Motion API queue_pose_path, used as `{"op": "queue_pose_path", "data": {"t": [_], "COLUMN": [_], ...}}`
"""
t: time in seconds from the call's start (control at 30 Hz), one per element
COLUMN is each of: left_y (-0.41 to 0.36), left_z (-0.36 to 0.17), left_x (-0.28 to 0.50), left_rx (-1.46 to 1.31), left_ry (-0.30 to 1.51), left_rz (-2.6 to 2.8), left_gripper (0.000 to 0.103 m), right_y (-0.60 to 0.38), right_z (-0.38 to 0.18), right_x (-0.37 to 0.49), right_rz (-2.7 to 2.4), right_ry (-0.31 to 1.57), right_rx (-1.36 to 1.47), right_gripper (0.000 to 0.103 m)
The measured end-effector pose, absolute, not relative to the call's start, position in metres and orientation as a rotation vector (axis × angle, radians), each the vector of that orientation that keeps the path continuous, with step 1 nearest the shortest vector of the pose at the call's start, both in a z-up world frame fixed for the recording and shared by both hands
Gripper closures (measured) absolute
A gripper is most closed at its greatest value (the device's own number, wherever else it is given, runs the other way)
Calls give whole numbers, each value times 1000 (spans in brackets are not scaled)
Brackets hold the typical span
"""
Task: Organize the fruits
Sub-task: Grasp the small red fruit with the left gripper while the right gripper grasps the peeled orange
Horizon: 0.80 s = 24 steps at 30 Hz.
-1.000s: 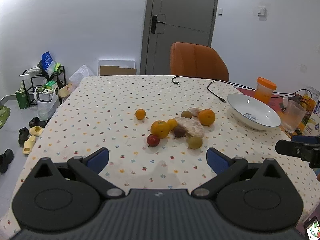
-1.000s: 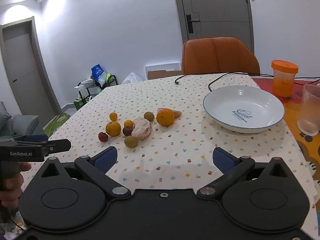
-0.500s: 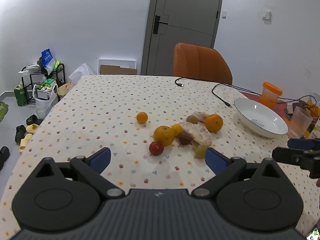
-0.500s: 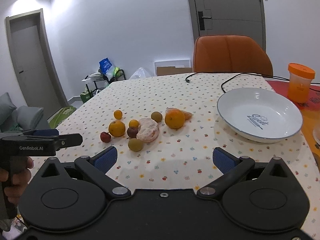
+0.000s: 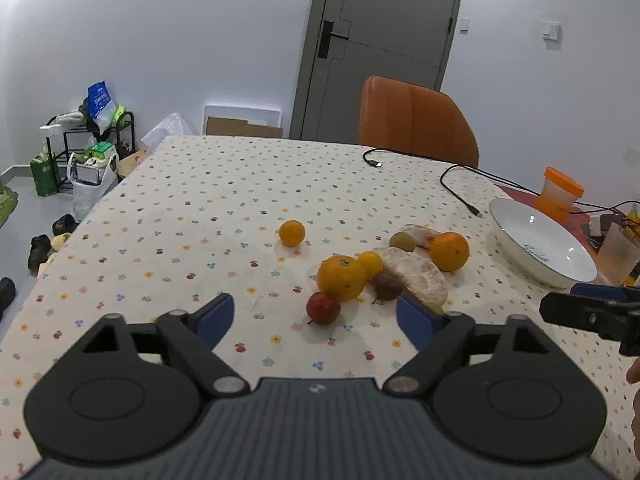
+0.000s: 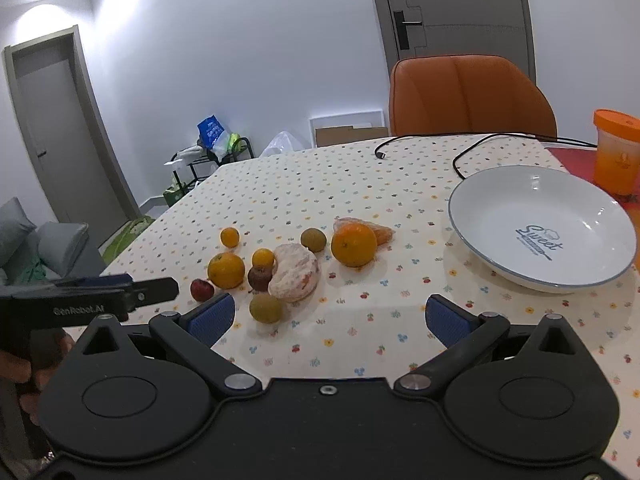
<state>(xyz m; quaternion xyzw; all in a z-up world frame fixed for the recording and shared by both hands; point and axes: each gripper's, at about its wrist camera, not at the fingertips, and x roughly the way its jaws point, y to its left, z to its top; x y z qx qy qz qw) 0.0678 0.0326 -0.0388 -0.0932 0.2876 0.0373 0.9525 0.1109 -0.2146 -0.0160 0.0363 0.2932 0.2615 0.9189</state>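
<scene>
A cluster of fruit lies mid-table: a big orange point(image 5: 449, 251) point(image 6: 354, 244), a second orange point(image 5: 341, 277) point(image 6: 226, 270), a peeled citrus point(image 5: 416, 274) point(image 6: 295, 273), a small red fruit point(image 5: 323, 308) point(image 6: 202, 289), a green fruit point(image 6: 265, 308) and a lone small orange point(image 5: 291, 233) point(image 6: 229, 237). An empty white bowl point(image 5: 541, 246) point(image 6: 540, 227) stands to the right. My left gripper point(image 5: 316, 318) is open, just short of the red fruit. My right gripper point(image 6: 329, 316) is open, near the green fruit. Neither holds anything.
An orange chair point(image 5: 416, 120) stands at the far table edge. Black cables point(image 5: 460, 188) trail across the cloth. An orange-lidded cup point(image 6: 616, 150) and a clear glass point(image 5: 618, 254) sit beyond the bowl. Floor clutter and a rack point(image 5: 84, 148) lie off the left side.
Both grippers have moved forward toward the fruit cluster, which now looks larger and closer. Nothing was taken hold of and both stay open.
</scene>
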Motion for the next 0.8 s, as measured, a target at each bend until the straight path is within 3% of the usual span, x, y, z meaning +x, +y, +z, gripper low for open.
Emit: {"op": "queue_pose_path", "data": {"t": [0.27,0.53,0.63,0.7,0.8], "left_y": [37,36,35,36,40], "left_z": [-48,-57,-63,-66,-68], "left_x": [85,100,106,108,108], "left_rx": [-192,-199,-203,-216,-227], "left_ry": [616,642,660,670,663], "left_rz": [84,70,55,39,38], "left_gripper": [42,52,63,79,81], "right_y": [-206,-194,-188,-185,-179], "right_z": [-25,-31,-32,-34,-37], "right_x": [130,140,145,149,154], "right_rz": [549,564,565,566,563], "right_ry": [625,623,631,639,651], "right_rx": [110,107,108,106,104], "right_gripper": [0,1,2,7,9]}}
